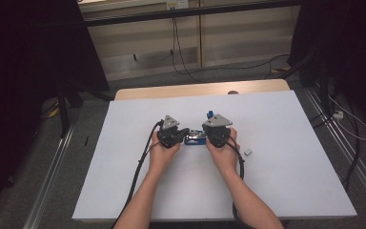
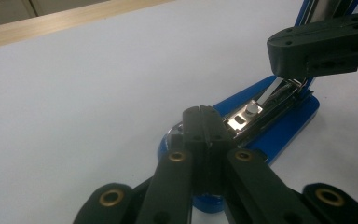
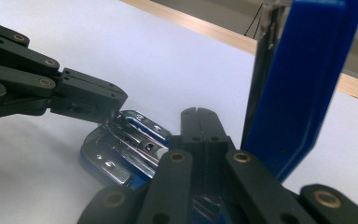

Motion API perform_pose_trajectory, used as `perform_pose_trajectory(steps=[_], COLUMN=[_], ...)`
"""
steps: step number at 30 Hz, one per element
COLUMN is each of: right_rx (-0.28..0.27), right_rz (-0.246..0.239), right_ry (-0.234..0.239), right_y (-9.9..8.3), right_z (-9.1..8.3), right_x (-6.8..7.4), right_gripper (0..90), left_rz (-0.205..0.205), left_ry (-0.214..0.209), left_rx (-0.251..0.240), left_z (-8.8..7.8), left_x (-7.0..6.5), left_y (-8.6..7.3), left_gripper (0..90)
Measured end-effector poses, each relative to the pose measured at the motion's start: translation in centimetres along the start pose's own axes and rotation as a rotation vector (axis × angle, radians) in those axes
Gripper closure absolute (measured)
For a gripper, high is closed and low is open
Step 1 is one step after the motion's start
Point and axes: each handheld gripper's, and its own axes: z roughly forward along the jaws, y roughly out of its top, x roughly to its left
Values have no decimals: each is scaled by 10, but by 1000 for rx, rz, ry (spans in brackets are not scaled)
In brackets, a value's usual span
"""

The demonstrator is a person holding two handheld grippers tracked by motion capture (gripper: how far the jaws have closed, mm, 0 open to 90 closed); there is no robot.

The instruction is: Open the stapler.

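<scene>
Surface: a white table top (image 1: pixel 276 191), flat and matt, with a strip of pale wood (image 1: pixel 171 91) showing along its far edge.
Room: grey carpet floor (image 1: pixel 90 124) around the table; a light wall panel (image 1: pixel 238 33) behind it with black cables hanging down; dark stands and curtains at both sides.
Stapler: a blue stapler (image 1: pixel 195 139) lies near the middle of the table, between the two grippers. Its blue top arm (image 3: pixel 303 74) is swung open and stands steeply upright; the metal staple channel (image 2: pixel 265 105) lies exposed on the blue base.
Left gripper: the left gripper (image 1: pixel 183 132) has its jaws pressed together, nothing between them. In the left gripper view the closed tips (image 2: pixel 204 112) rest at the front end of the stapler base.
Right gripper: the right gripper (image 1: pixel 208 134) also has its jaws pressed together, pinching nothing. In the right gripper view the tips (image 3: pixel 199 114) sit just beside the raised top arm, over the base.
Small part: a small grey block (image 1: pixel 248 151) lies on the table to the right of the right hand, apart from the stapler.
Edges: the stapler is well away from every table edge.
Open room: bare table top lies on all sides of the hands, widest to the left and the right.
</scene>
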Motion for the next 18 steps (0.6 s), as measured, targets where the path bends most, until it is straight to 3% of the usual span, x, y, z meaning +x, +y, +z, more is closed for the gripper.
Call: perform_pose_trajectory(steps=[1,2,3,6,9,18], right_rx=[-9,-9,-32,-31,-25,-10], right_rz=[0,0,22,57,22,22], right_ry=[-37,-37,-68,-58,-53,-60], right_y=[0,0,1,3,4,-3], right_z=[-2,-2,-5,-9,-12,-13], right_x=[-1,-1,-5,-14,-16,-25], right_gripper=[900,900,900,900,900,900], left_rz=[-4,-4,-5,-7,-11,-16], left_ry=[-3,-3,-3,-4,-2,-1], left_rx=[1,1,-1,3,0,-1], left_z=[0,0,0,-1,0,0], left_x=[0,0,1,1,0,0], left_y=[0,0,-1,0,0,0], left_gripper=[900,900,900,900,900,900])
